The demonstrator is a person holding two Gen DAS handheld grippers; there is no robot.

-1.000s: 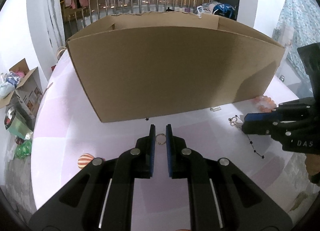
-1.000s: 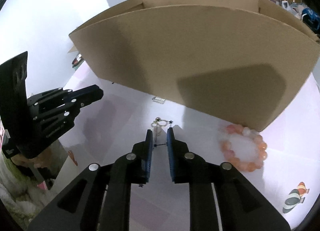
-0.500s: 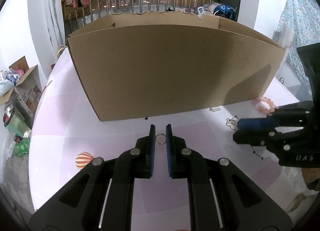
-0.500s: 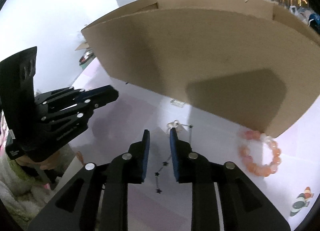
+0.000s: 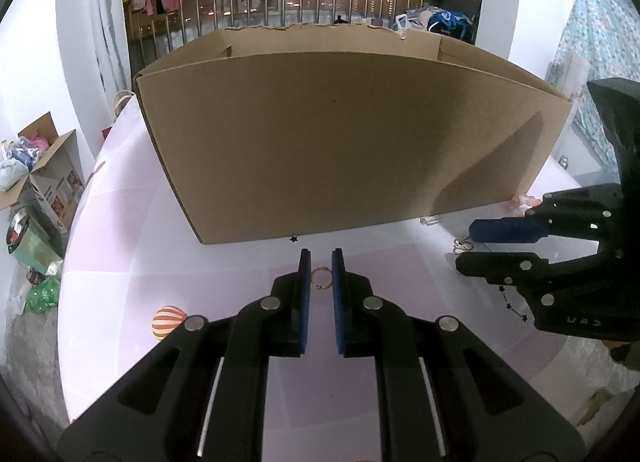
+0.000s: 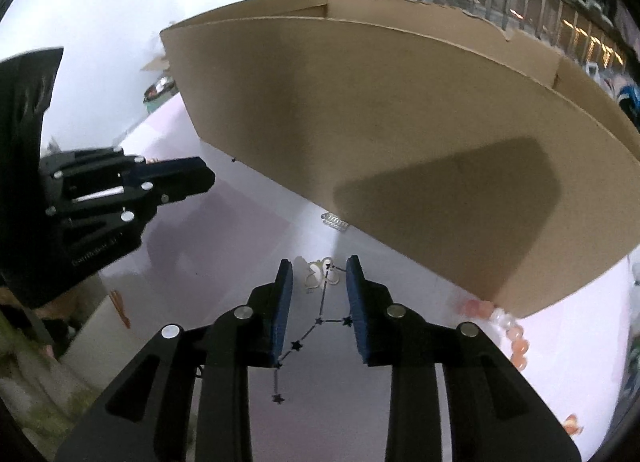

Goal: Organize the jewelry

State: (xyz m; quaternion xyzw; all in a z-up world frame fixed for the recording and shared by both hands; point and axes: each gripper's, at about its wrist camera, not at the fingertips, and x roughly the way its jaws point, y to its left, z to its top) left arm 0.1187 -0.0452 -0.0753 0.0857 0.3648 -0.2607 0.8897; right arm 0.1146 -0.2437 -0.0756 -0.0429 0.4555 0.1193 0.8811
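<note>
A small gold ring [image 5: 321, 278] sits between the blue pads of my left gripper [image 5: 321, 262], which is shut on it just in front of the big cardboard box [image 5: 352, 133]. Seen from the right wrist, the left gripper [image 6: 206, 181] hovers over the table at the left. My right gripper [image 6: 318, 268] is opening; its jaws stand either side of a pale cluster of earrings [image 6: 314, 276] and a thin chain with black stars [image 6: 316, 322] lying on the table, with the pads not touching them. A pink bead bracelet [image 6: 508, 326] lies to the right by the box.
The box wall [image 6: 400, 141] rises close ahead of both grippers. A small silver coil clip [image 6: 335, 221] and a loose black star [image 5: 294, 239] lie at its base. The pink tablecloth [image 5: 120, 302] has a printed balloon [image 5: 168, 320]. Clutter covers the floor at the left.
The right gripper slid left over the star chain and earrings, rolled, and its jaws widened. The left gripper and ring stayed put.
</note>
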